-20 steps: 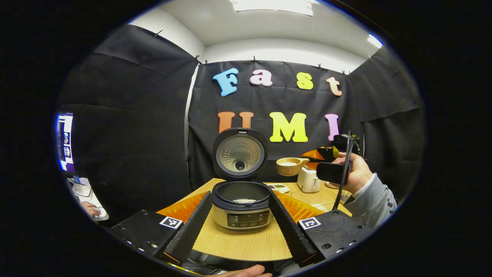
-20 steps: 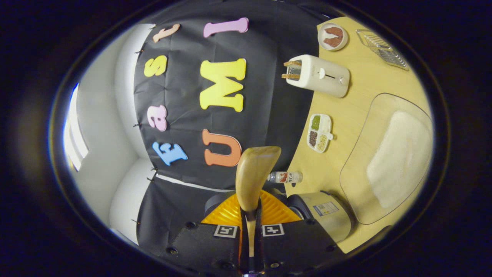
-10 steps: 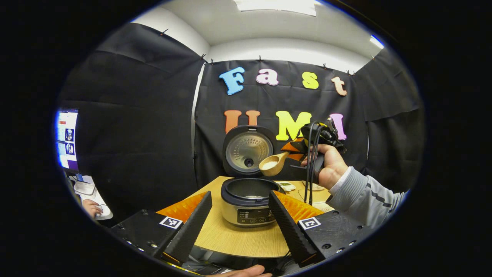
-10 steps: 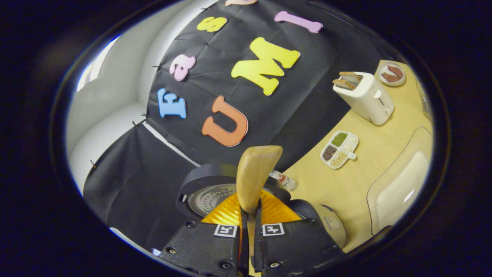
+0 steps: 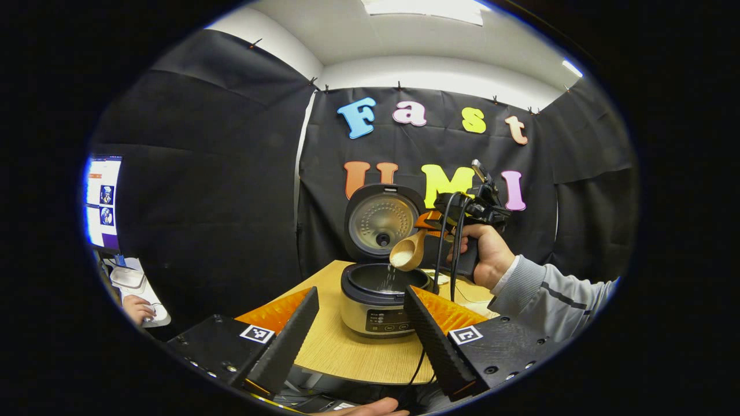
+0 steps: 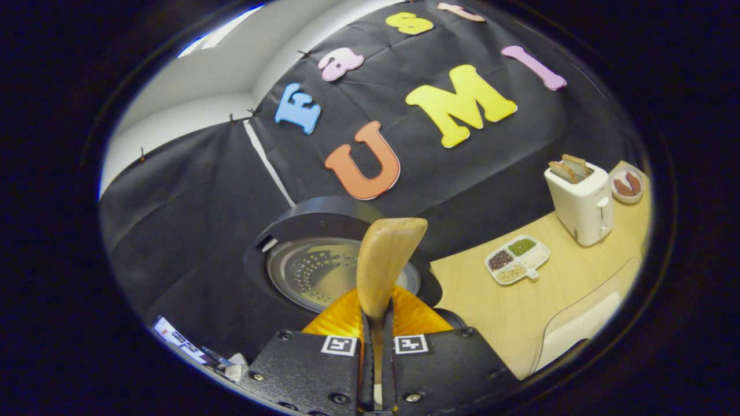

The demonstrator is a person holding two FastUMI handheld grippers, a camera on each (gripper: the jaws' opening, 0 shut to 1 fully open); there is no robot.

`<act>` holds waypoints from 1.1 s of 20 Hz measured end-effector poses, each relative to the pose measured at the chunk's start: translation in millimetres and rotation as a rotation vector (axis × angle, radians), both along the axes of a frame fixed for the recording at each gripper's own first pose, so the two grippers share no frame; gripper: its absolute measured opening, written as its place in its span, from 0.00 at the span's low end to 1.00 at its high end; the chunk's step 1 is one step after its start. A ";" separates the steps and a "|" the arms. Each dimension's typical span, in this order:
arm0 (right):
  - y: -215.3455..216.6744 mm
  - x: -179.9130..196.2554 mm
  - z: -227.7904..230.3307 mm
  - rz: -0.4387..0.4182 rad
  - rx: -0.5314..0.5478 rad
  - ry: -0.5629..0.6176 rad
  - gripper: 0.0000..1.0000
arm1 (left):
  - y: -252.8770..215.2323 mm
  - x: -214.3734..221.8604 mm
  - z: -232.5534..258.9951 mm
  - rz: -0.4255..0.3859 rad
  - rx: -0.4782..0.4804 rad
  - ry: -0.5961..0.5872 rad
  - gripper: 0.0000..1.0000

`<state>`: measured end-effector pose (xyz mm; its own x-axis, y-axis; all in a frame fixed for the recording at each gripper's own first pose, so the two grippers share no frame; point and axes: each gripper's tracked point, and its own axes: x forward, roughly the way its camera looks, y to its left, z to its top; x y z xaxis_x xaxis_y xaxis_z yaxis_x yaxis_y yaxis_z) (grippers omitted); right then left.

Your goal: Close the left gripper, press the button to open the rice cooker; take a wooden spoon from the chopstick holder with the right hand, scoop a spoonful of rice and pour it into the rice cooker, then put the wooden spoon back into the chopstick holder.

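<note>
The right gripper is clamped on the wooden spoon, tipped so rice falls into the open rice cooker near the desk's front edge. Pouring is in hand; next the spoon must be levelled and returned to the chopstick holder. A second ago the spoon was level, off to the side. The left gripper hangs back, fingers spread, seemingly empty.

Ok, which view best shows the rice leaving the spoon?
The left gripper view: the tilted wooden spoon spills rice into the open rice cooker. The right gripper view shows the spoon's back, hiding the rice.
</note>
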<state>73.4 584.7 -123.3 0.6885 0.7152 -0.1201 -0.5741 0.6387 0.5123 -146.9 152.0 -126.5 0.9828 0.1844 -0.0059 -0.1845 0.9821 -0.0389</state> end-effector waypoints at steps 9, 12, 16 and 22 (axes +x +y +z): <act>14.2 -18.5 16.5 0.065 -0.248 -0.310 0.10 | -1.9 -0.3 0.1 -0.008 0.006 -0.002 0.94; 18.8 -30.8 24.3 0.086 -0.350 -0.463 0.10 | -3.7 -1.5 -2.4 -0.006 0.011 0.003 0.94; 23.1 -52.6 38.7 0.087 -0.468 -0.701 0.11 | -5.5 3.9 -5.4 -0.010 0.015 0.016 0.94; 25.5 -66.2 39.6 0.101 -0.565 -0.862 0.10 | -19.5 5.6 -6.7 -0.060 -0.049 0.016 0.95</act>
